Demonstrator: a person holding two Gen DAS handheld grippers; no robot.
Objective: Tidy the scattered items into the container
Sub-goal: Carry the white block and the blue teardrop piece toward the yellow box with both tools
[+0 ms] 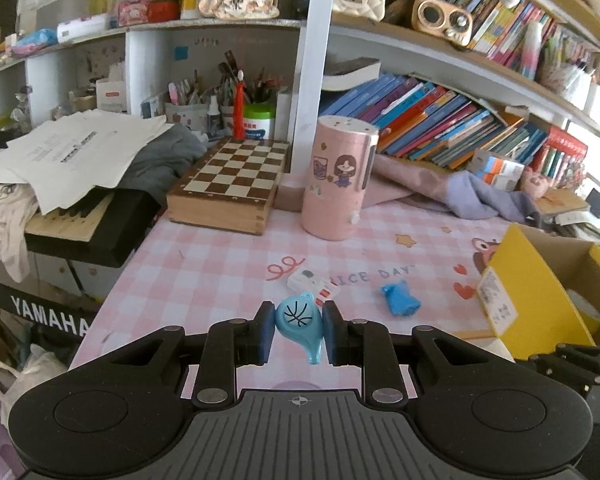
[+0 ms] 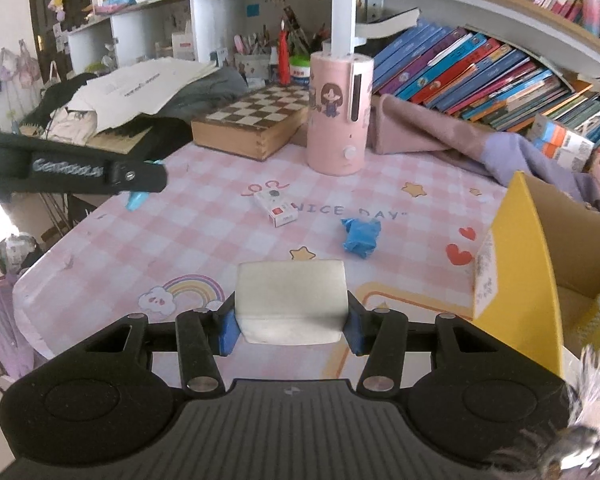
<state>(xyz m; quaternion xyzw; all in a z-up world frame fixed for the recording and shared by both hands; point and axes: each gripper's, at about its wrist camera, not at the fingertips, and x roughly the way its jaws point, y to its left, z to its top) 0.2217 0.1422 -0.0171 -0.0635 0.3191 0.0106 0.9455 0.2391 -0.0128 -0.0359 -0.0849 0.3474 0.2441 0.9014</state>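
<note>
Blue whistle [image 1: 300,326] — clamped in left gripper [image 1: 298,330], white eraser block [image 2: 292,304] pinched between right gripper [image 2: 292,320] pads, yellow cardboard box [image 2: 516,264] at 3 o'clock, small card pack [image 2: 276,208] and crumpled blue wrapper [image 2: 360,236] loose on pink checked tabletop [image 2: 204,236] — 12 o'clock.

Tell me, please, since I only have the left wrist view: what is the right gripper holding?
Observer: The right gripper is shut on a white block.
Operator: Is the block lifted?
Observer: It looks so; the block sits above the table, not resting on it.
Operator: What is printed on the mat near that gripper?
Observer: A rainbow with a cloud, which your view hides behind the left gripper.
</note>
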